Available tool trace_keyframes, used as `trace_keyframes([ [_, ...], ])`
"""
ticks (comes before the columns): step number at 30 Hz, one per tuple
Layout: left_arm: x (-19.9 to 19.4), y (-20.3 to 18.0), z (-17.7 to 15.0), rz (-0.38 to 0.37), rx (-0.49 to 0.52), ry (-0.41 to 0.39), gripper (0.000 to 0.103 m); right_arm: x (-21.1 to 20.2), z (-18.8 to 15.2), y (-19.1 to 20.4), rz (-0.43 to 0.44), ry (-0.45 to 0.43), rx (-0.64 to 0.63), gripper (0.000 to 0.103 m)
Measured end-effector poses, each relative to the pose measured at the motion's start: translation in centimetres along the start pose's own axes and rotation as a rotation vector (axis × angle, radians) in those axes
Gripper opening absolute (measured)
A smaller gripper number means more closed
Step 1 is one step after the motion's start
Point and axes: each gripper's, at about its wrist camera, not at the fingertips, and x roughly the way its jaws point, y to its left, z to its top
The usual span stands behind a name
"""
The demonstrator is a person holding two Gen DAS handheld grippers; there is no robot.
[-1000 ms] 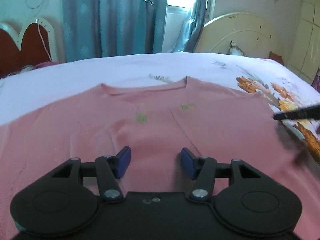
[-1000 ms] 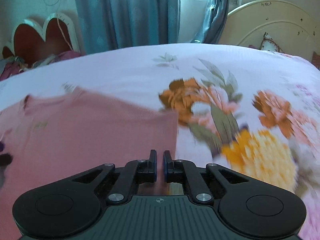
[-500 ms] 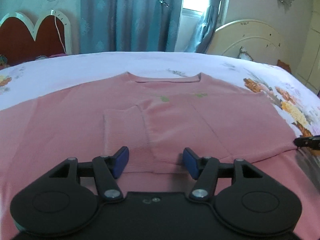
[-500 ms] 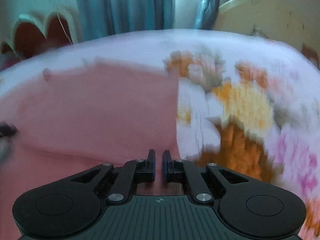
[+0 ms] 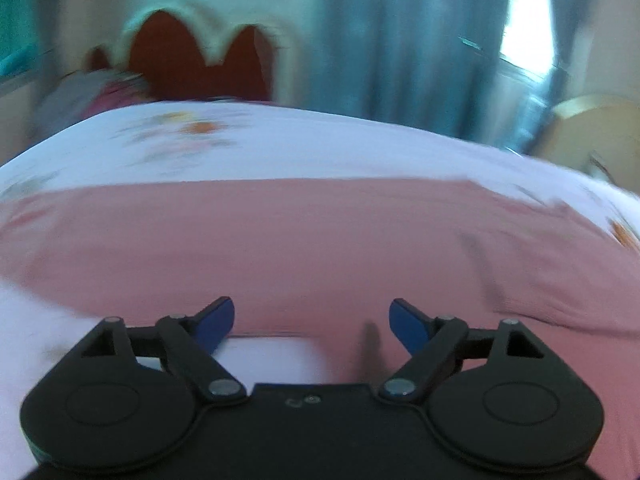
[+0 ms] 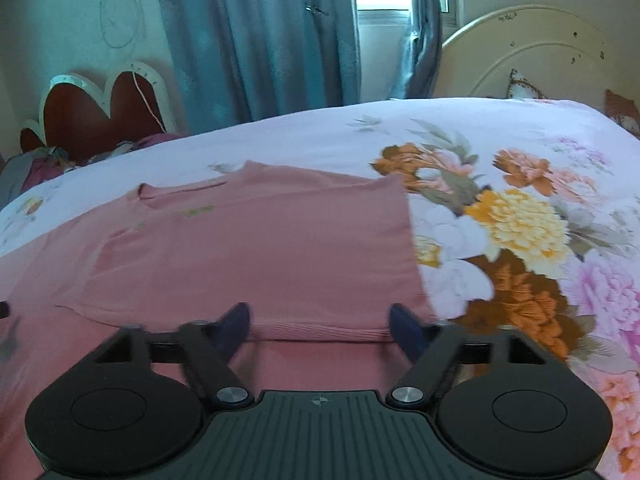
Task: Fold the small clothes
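A pink knit top (image 6: 248, 256) lies flat on the flowered bedsheet (image 6: 520, 216), neckline toward the far side. Its right sleeve is folded in over the body, with the ribbed cuff (image 6: 320, 330) lying just in front of my right gripper (image 6: 320, 320). That gripper is open and empty, jaws wide on either side of the cuff. In the blurred left wrist view the top (image 5: 320, 248) stretches across the frame. My left gripper (image 5: 311, 318) is open and empty, low over the top's near left edge where white sheet (image 5: 272, 356) shows.
A red heart-shaped headboard (image 6: 100, 116) and a pile of clothes (image 6: 44, 164) stand at the back left. Blue curtains (image 6: 260, 40) hang behind. A cream round headboard (image 6: 532, 56) with a cushion is at the back right.
My right gripper has opened and let go of the sleeve, which now lies folded over the body. My left gripper has swung to the left, toward the top's left side.
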Motion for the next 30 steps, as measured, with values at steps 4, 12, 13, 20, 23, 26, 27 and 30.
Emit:
trace_keyframes([
  [4,-0.8,10.0,0.5,0.141,-0.244,-0.012,0.071,1.2,0.4,1.5,0.003,0.022,0.042,0.061],
  [12,-0.9,26.0,0.9,0.2,-0.678,-0.101,0.059,2.8,1.0,3.7,-0.017,0.049,0.08,0.061],
  [13,-0.5,27.2,1.2,0.18,-0.713,-0.114,0.059,2.8,1.1,4.1,-0.018,0.05,0.075,0.061],
  [20,2.2,32.1,1.4,0.07,-0.912,-0.147,0.012,2.6,1.7,5.6,-0.028,0.043,0.058,0.061],
  [23,2.4,31.7,2.1,0.053,-0.914,-0.179,0.006,2.6,1.8,5.7,-0.033,0.041,0.058,0.061],
  [26,2.1,29.0,3.6,-0.011,-0.837,-0.207,0.006,2.6,1.8,5.2,-0.038,0.036,0.072,0.061],
  [27,2.2,27.4,4.3,-0.046,-0.804,-0.208,0.006,2.6,1.8,5.0,-0.039,0.036,0.081,0.061],
  [30,2.7,22.5,6.0,-0.139,-0.706,-0.197,0.006,2.6,1.9,4.3,-0.047,0.033,0.101,0.061],
])
